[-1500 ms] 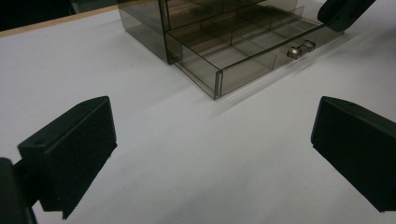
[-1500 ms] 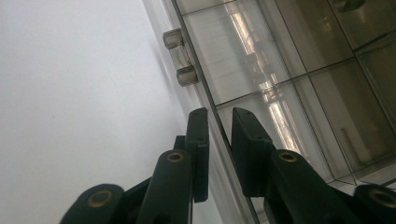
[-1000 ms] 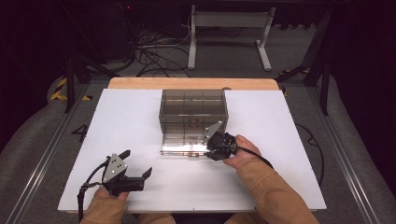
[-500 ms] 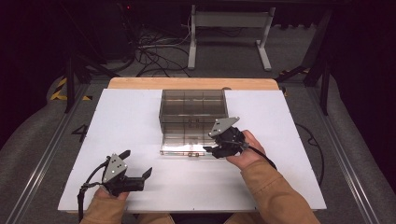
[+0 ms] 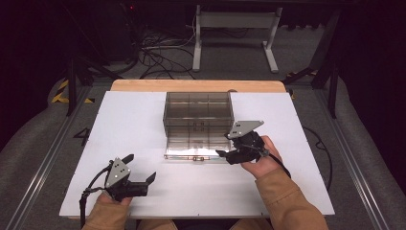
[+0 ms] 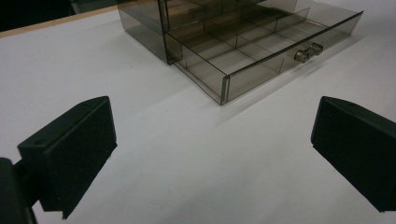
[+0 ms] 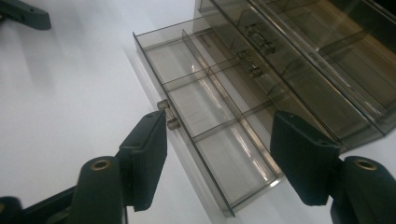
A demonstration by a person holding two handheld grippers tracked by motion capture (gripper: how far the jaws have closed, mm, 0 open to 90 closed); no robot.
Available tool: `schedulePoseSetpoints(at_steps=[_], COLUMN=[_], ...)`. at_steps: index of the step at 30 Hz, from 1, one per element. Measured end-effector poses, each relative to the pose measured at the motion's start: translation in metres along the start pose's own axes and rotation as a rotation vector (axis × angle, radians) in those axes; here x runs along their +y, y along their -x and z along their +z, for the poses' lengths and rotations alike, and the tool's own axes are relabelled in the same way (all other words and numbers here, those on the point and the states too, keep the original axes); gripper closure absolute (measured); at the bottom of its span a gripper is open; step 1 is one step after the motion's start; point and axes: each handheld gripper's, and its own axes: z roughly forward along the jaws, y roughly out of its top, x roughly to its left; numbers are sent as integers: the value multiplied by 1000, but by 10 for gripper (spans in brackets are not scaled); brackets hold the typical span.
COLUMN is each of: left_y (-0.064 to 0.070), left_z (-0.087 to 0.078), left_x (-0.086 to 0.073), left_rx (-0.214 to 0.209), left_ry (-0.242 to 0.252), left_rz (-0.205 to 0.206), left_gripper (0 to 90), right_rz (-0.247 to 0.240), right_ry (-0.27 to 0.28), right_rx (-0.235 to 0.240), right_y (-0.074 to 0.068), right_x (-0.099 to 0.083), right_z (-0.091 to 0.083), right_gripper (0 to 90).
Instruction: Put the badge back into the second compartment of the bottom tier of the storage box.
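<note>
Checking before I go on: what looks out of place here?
Nothing is spilled or broken. The bottom drawer of the cabinet stands pulled out, compartments empty; the right gripper hangs open at its front.

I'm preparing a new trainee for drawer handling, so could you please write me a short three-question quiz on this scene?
1. True or false: the bottom drawer of the smoked plastic cabinet is pulled out.
2. Which hand-held gripper is nearer the drawer's knobs? A) the left hand-held gripper B) the right hand-held gripper
3. Fill in: the compartments of the open drawer hold ____.

Key
1. True: it juts out over the white table.
2. B: its jaws stand open by the drawer's front, one jaw close beside the knobs. The left one hangs open, apart, near the table's front edge.
3. Nothing: they look empty.
</note>
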Motion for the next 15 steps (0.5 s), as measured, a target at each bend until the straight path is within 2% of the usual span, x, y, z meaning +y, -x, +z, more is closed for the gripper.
schedulePoseSetpoints(at_steps=[2,5,10,15], left_y=[0,0,0,0], left_z=[0,-1,0,0], left_x=[0,0,0,0], left_rx=[3,4,6,3], left_ry=[4,3,3,0], left_rz=[2,-2,2,-1], left_gripper=[8,8,8,8], right_rz=[13,27,25,43], right_ry=[12,30,57,65], right_rx=[-5,27,6,-15], right_y=[1,0,-5,-5], right_x=[-2,-4,-7,-15], right_z=[-5,-12,-24,-30], right_gripper=[340,301,259,236])
